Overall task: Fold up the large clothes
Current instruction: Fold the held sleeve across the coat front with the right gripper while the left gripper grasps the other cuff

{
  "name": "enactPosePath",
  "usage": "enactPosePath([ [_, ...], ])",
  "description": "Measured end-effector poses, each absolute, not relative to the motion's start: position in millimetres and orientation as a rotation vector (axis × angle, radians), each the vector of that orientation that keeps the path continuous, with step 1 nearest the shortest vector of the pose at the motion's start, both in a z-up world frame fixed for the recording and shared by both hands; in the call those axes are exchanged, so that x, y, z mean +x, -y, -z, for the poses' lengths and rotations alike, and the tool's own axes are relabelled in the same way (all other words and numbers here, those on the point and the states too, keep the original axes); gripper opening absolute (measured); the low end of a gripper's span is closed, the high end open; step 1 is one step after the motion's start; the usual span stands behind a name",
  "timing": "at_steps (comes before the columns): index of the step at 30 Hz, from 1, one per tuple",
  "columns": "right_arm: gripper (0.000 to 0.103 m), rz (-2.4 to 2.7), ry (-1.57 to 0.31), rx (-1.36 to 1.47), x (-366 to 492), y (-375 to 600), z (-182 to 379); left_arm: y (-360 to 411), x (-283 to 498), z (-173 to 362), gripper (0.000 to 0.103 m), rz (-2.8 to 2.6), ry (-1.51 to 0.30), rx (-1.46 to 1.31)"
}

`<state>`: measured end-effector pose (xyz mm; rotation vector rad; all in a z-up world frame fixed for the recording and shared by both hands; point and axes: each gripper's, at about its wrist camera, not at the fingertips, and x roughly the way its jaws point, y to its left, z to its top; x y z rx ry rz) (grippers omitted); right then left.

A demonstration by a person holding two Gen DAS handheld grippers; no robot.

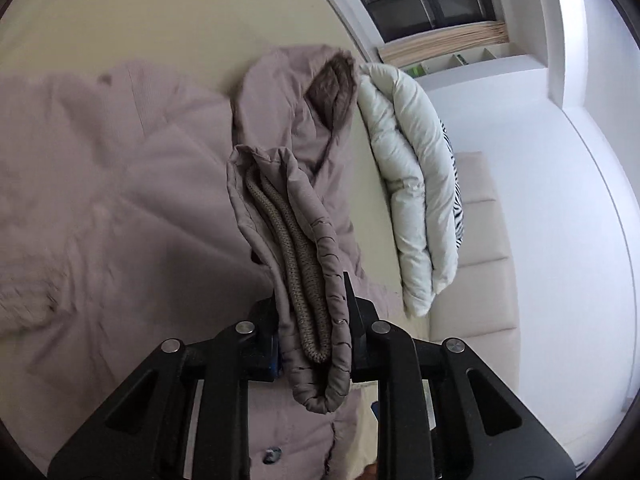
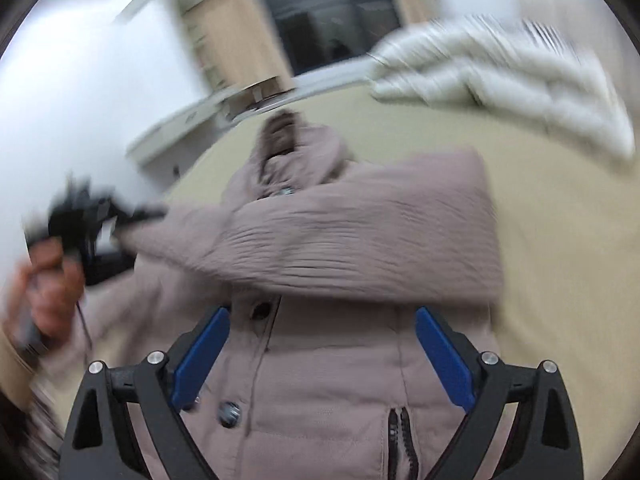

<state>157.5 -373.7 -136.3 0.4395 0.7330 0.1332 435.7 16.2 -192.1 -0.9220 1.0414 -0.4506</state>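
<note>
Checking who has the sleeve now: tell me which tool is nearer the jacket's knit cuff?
Left. The left tool is clamped on the sleeve end with the knit cuff between its fingers. The right tool hangs open over the jacket front, apart from it.

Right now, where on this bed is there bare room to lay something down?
Bare sheet shows between the coat and the folded white duvet, and beyond the hood. The middle is crowded with the coat and its sleeve.

Motion blurs the hand (image 2: 48, 280) left of the coat (image 2: 320, 380); the coat's hem runs off the bottom edge.
</note>
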Motion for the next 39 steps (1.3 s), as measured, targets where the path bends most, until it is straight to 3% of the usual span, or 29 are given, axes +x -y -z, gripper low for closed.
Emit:
enactPosePath([
  [4,0.092,-0.183,-0.744,1.017,171,439,178,-47,446,187,0.02,0.383,-0.998,-0.911],
  [7,0.092,-0.247,-0.732,1.196,190,437,200,-59,453,194,0.02,0.358,-1.006,-0.917],
  [14,0.091,-0.293,-0.722,1.363,262,419,224,-70,459,211,0.02,0.335,-1.02,-0.923],
  [20,0.085,-0.1,-0.541,1.391,269,477,206,-56,448,233,0.02,0.362,-1.065,-0.877],
  [23,0.081,-0.118,-0.572,1.49,272,503,227,-40,446,252,0.02,0.336,-1.099,-0.809],
  [27,0.06,-0.141,-0.618,1.472,267,508,253,-37,450,281,0.02,0.301,-1.132,-0.806],
  [30,0.061,-0.14,-0.643,1.412,250,512,240,-37,454,288,0.021,0.314,-1.133,-0.779],
  [34,0.08,-0.104,-0.674,1.342,219,510,208,-31,458,289,0.022,0.317,-1.126,-0.728],
  [39,0.088,-0.164,-0.588,1.188,241,496,150,-31,460,294,0.023,0.32,-1.118,-0.732],
])
